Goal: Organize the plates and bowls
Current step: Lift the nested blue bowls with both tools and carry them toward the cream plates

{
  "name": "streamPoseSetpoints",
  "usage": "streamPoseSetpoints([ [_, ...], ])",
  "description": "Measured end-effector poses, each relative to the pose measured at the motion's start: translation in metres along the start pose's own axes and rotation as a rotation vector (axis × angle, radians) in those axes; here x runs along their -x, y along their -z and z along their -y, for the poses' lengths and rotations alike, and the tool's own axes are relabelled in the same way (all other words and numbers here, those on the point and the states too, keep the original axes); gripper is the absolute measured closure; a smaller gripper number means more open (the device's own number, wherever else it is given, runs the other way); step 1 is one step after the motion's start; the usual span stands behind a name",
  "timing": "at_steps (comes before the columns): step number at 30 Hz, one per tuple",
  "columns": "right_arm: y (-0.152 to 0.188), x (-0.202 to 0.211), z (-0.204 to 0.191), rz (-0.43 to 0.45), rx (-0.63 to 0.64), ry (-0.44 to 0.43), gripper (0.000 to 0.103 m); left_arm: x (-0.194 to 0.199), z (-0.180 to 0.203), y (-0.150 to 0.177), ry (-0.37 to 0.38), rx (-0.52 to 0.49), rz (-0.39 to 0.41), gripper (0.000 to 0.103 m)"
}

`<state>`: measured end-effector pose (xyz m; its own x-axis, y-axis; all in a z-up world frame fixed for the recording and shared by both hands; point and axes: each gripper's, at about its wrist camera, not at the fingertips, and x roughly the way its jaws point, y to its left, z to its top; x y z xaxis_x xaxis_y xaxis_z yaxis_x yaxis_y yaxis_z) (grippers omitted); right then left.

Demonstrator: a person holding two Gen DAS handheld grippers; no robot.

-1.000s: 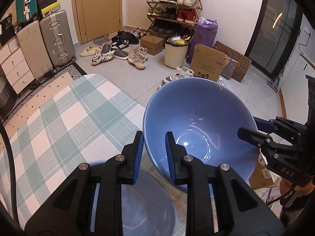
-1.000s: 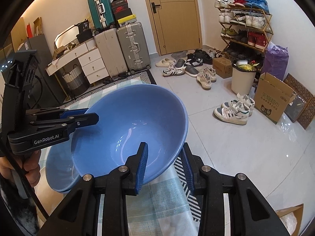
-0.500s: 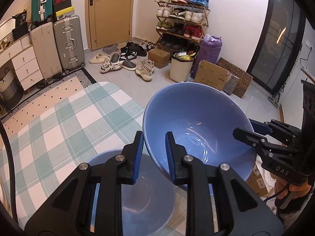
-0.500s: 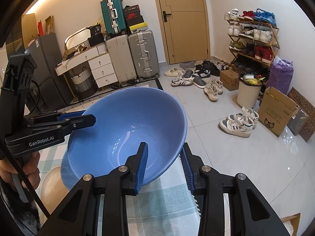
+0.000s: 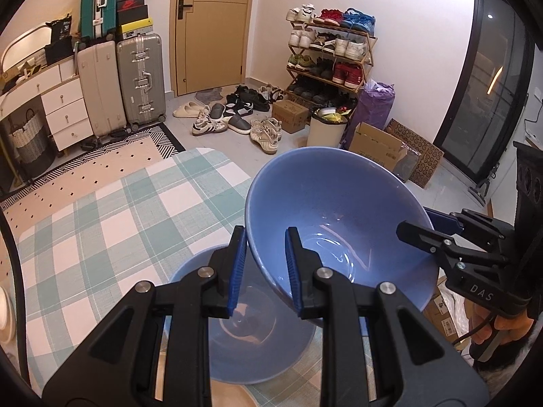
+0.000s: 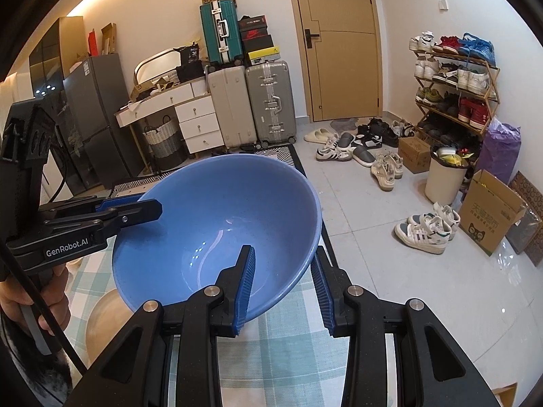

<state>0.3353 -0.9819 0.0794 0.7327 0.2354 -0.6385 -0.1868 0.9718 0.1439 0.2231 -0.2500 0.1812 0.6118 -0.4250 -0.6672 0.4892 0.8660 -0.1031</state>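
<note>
Your left gripper [image 5: 263,264] is clamped on the near rim of the blue bowl [image 5: 336,224]: one blue pad outside the wall, the other inside. Your right gripper [image 6: 283,285] pinches the opposite rim of the same bowl the same way, one pad in, one pad out. Each gripper shows in the other's cam, at the far rim.

So both grippers hold the one bowl, lifted off the table, tilted w/ its opening toward the left cam. It's empty, just light glints at the bottom.

Right below it in the left cam sits a second blue bowl [image 5: 258,332], upright on the table, also empty. The held bowl overlaps its top edge in view; can't tell if they touch. The held bowl hangs over the table's corner, partly past the edge, w/ floor behind.

Table has a green-and-white check cloth [image 5: 101,230]. In the right cam a tan plate [image 6: 101,318] lies on it, under and left of the held bowl. A white dish edge [image 5: 6,315] peeks in at far left of the left cam.

Beyond: patterned rug [image 5: 85,173], suitcases [image 5: 141,78], wooden door [image 5: 212,27], shoe rack [image 5: 331,57], loose shoes on the floor, white bin [image 5: 325,130], cardboard box [image 6: 492,217].
</note>
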Motion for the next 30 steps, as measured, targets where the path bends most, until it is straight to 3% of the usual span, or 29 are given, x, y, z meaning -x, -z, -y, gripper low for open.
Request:
streamPoseSetpoints([
  [17,-0.008,-0.014,-0.038,-0.008,0.06,-0.064,0.067,0.043,-0.033,0.021,-0.065,0.058,0.015,0.083],
  [30,-0.005,-0.044,-0.063,-0.054,0.097,-0.097,0.067,0.038,-0.061,0.04,-0.108,0.103,-0.012,0.083],
])
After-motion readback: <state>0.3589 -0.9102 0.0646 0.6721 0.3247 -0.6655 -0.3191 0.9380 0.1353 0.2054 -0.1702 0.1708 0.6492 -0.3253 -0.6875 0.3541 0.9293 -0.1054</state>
